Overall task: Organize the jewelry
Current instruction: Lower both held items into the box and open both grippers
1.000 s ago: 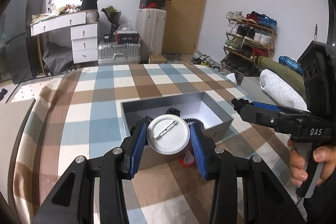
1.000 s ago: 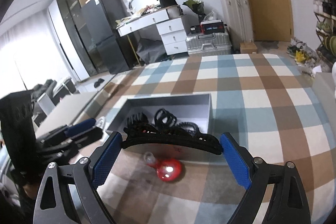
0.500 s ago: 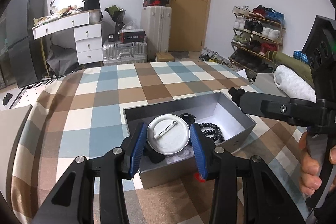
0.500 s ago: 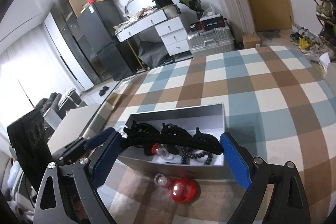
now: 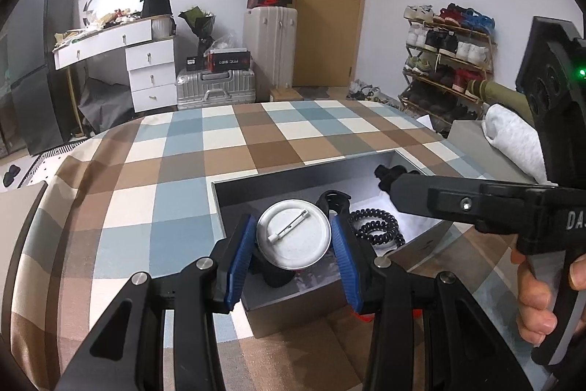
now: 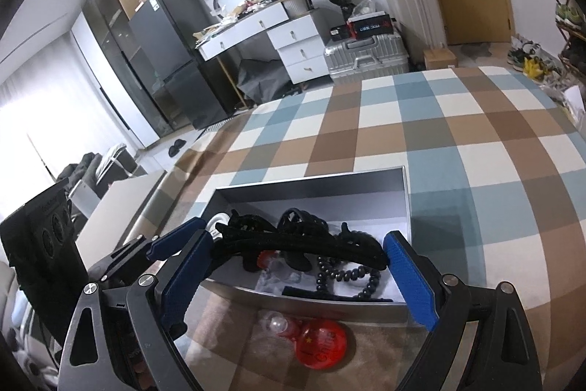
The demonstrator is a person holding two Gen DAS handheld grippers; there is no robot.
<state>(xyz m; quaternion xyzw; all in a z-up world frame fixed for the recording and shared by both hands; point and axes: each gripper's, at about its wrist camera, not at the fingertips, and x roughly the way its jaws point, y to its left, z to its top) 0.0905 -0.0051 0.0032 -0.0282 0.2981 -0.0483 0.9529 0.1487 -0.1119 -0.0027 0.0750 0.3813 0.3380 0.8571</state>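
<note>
My left gripper [image 5: 293,237] is shut on a round silver pin badge [image 5: 293,234], its clasp side up, held over the near left part of the grey box [image 5: 234,233]. My right gripper [image 6: 293,257] is shut on a long black hair clip [image 6: 304,242] spanning its blue pads, held above the box's [image 6: 315,184] near edge. Inside the box lie black hair claws [image 6: 300,220], a black spiral hair tie [image 5: 377,226] and a small red piece [image 6: 264,259]. A red round badge [image 6: 322,343] with a clear knob lies on the checked cloth just in front of the box.
The box rests on a checked blue, brown and white cloth [image 5: 146,200] over a bed. A hand [image 5: 534,299] grips the right tool's handle at the right. Beyond stand a white desk [image 5: 121,61], suitcases [image 5: 271,46] and a shoe rack [image 5: 447,61].
Both grippers have moved forward over the box with their loads; the box now fills more of each view and the red badge sits lower in the right wrist view.
</note>
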